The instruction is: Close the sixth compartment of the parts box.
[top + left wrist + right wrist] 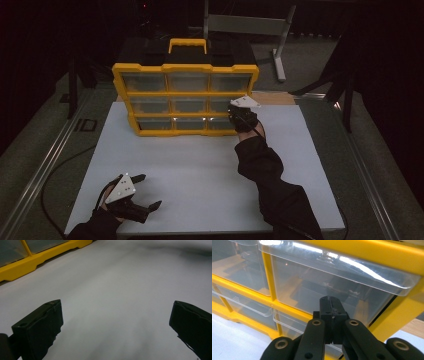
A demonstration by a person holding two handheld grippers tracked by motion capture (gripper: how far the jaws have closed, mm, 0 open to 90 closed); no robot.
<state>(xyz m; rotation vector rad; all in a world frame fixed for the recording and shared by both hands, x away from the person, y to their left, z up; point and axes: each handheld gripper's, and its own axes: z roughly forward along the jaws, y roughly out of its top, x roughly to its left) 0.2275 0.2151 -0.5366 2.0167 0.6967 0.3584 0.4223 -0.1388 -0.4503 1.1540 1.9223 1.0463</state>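
A yellow organizer with several clear drawers stands upright at the back of the white board. My right gripper is at its right column, by the middle drawer. In the right gripper view the jaws of my right gripper are pressed together, tips close in front of that clear drawer, nothing visible between them. My left gripper lies near the board's front left corner, jaws wide apart. In the left gripper view my left gripper spans only bare board, the organizer's yellow base at the upper left.
A black case with a yellow handle sits behind the organizer. A grey metal stand is at the back right. Metal rails run along both sides of the table. A cable trails from the left gripper.
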